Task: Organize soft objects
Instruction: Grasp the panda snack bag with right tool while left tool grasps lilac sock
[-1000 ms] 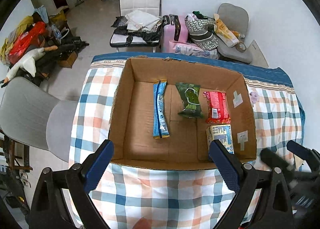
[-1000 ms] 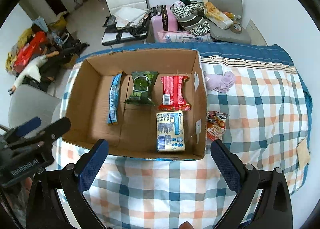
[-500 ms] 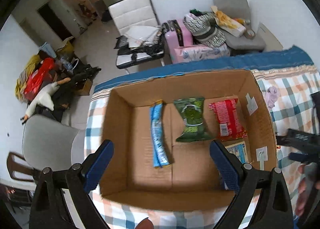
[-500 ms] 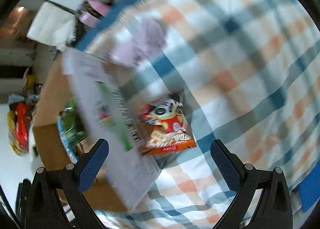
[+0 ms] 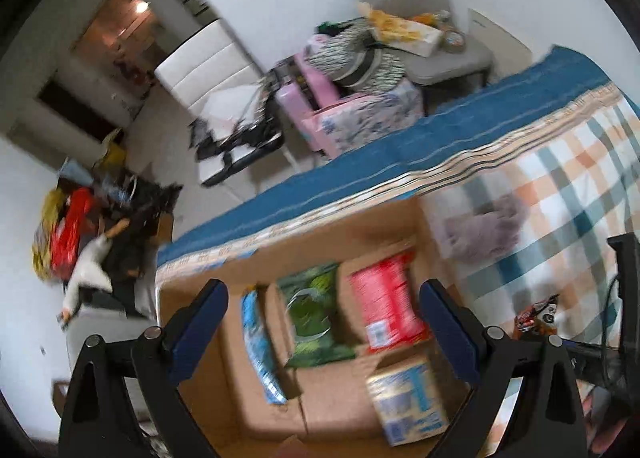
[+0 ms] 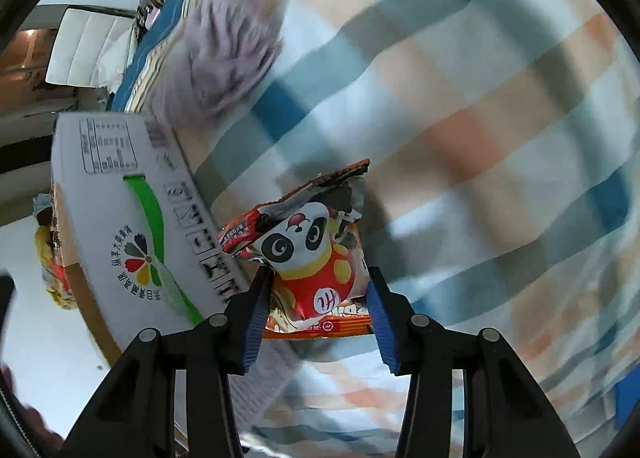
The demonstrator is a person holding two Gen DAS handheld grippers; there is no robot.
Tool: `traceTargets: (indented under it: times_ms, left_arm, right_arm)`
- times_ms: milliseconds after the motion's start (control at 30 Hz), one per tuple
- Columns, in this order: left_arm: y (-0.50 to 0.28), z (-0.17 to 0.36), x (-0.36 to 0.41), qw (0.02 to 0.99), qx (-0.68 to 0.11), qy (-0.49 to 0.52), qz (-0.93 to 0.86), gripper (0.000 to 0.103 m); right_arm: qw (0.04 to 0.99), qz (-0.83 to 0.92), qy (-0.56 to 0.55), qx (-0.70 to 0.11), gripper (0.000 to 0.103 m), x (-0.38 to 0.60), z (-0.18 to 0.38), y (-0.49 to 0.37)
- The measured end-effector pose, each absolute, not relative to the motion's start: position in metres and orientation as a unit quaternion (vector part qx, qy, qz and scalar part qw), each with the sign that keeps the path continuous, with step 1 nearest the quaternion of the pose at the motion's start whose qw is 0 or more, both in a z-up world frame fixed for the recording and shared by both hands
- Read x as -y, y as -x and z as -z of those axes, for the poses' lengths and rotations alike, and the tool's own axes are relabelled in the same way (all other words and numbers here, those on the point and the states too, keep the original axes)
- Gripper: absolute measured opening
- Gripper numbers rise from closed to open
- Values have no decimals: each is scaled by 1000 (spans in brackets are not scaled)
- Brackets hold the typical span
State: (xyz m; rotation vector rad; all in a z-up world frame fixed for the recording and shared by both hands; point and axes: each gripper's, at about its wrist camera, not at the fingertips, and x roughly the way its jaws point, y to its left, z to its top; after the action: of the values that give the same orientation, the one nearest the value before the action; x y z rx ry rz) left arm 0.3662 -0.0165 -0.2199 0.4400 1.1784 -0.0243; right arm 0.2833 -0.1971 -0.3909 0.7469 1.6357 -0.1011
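From the left wrist camera, the left gripper (image 5: 320, 330) hangs over the open cardboard box (image 5: 200, 338), its blue-padded jaws spread wide with nothing between them. Inside the box lie four soft packets: a long blue sachet (image 5: 258, 346), a crinkly green pouch (image 5: 316, 322), a red pack (image 5: 384, 306) with a white label patch, and a pale blue-and-cream carton-like pack (image 5: 408, 406). Their print is too blurred to read. The box sits on a checked cloth (image 5: 580, 177) of orange, teal and white with a blue border. On the cloth just beside the box's right wall lies a fuzzy lilac bundle (image 5: 484, 225), and further right a glimpse of the panda snack bag (image 5: 536, 316).

From the right wrist camera, the right gripper (image 6: 318, 294) has just been closing and its ribbed blue pads now pinch the panda snack bag from both sides. The bag is glossy foil, puffed, orange-red with a cartoon panda and a white disc bearing a Chinese character; it lies on the checked cloth, touching the box's outer wall. That white wall carries a green swoosh, a multicoloured flower logo, Chinese lettering and a small printed table. The lilac bundle lies beyond, blurred.
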Motion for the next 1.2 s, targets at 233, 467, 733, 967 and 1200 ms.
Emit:
traceTargets:
  times_ms: [233, 467, 733, 967, 1200]
  left_arm:
    - [-400, 261, 125, 747, -565, -334, 105, 98]
    - [-417, 345, 174, 627, -630, -418, 186, 98]
    - [-424, 416, 178, 554, -682, -438, 189, 96]
    - [-423, 422, 178, 548, -719, -373, 209, 48]
    - [-411, 401, 181, 607, -682, -355, 202, 42]
  right_arm:
    - [653, 63, -297, -694, 49, 248, 361, -284]
    - [649, 70, -295, -698, 49, 297, 360, -295]
    - [643, 68, -288, -706, 49, 329, 369, -300]
    - [642, 65, -273, -713, 49, 328, 376, -305]
    - [649, 69, -254, -714, 48, 311, 375, -310]
